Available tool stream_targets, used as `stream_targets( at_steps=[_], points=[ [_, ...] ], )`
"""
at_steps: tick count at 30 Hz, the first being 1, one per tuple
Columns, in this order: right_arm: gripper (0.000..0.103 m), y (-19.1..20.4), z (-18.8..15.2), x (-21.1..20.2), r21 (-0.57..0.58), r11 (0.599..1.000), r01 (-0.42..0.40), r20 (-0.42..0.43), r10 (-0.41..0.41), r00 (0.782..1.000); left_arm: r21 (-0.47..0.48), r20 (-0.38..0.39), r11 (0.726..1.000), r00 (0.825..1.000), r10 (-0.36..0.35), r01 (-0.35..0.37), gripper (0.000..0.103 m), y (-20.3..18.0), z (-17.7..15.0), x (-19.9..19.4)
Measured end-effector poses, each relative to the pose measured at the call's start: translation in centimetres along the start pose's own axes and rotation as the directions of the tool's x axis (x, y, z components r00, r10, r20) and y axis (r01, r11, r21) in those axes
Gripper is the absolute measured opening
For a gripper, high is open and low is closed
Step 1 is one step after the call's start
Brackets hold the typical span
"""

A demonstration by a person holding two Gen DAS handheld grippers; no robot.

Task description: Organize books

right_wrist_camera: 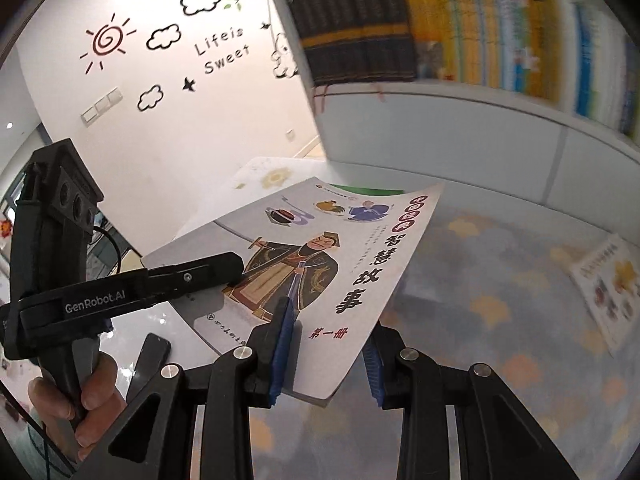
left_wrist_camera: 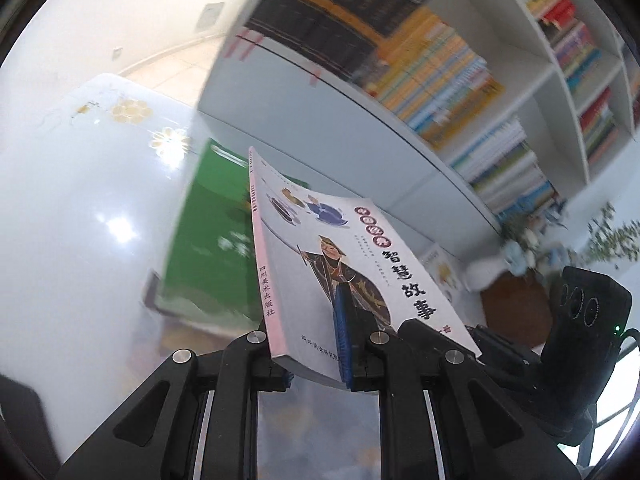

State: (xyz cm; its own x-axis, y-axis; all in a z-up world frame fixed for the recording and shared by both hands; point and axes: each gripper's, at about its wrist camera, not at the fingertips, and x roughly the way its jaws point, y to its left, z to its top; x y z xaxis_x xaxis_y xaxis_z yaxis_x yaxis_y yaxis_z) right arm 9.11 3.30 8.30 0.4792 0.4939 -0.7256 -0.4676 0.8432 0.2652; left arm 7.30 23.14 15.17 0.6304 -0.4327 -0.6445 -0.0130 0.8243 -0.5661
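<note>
Pale grey and glossy, the storybook sits near the middle of both views, lifted off the table and tilted, its cover showing a robed figure and a column of large black characters. We hold it with both claws.

In the left wrist view, our left gripper is clamped on the book's near edge low in the centre of the frame: one blue-padded finger presses on the cover, the other is under the book beside the pink spine. In the right wrist view the same gripper comes in from the left of the frame, its black finger lying on the cover's left side, with the person's hand around its handle at lower left.

Our right gripper holds the lower corner of the book. Its left blue pad rests on the cover; its right pad is below the page edge, so the jaws are narrowed around the book, though we cannot tell how firmly they pinch.

A green book lies on the white glossy table at centre left of the left view. Another picture book lies flat at the right edge of the right view. Blurred, filled shelves of a white bookcase cross the upper right. Wall decals of a sun and clouds fill the upper left of the right view.
</note>
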Motion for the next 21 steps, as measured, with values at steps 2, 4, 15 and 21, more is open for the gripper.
stream_targets(
  at_steps=[2, 4, 15, 21],
  points=[
    [0.031, -0.2, 0.9, 2.2, 0.002, 1.0, -0.015, -0.029, 0.015, 0.999, -0.014, -0.009, 1.0, 1.0, 0.018, -0.018, 0.014, 0.9, 0.7, 1.1],
    [0.032, -0.5, 1.7, 4.3, 0.011, 1.0, -0.024, -0.057, 0.025, 0.998, -0.035, -0.029, 0.999, 0.999, 0.031, -0.032, 0.015, 2.3, 1.3, 2.8],
    [0.033, -2.6, 2.7, 10.8, 0.085, 0.996, -0.023, -0.145, 0.035, 0.989, -0.095, -0.09, 0.993, 0.994, 0.061, -0.07, 0.02, 6.8, 1.3, 5.8],
    [0.033, -2.9, 1.6, 12.9, 0.129, 0.991, -0.018, -0.224, 0.047, 0.973, -0.179, -0.055, 0.97, 0.986, 0.156, -0.164, 0.02, 10.5, -0.1, 2.2]
  ],
)
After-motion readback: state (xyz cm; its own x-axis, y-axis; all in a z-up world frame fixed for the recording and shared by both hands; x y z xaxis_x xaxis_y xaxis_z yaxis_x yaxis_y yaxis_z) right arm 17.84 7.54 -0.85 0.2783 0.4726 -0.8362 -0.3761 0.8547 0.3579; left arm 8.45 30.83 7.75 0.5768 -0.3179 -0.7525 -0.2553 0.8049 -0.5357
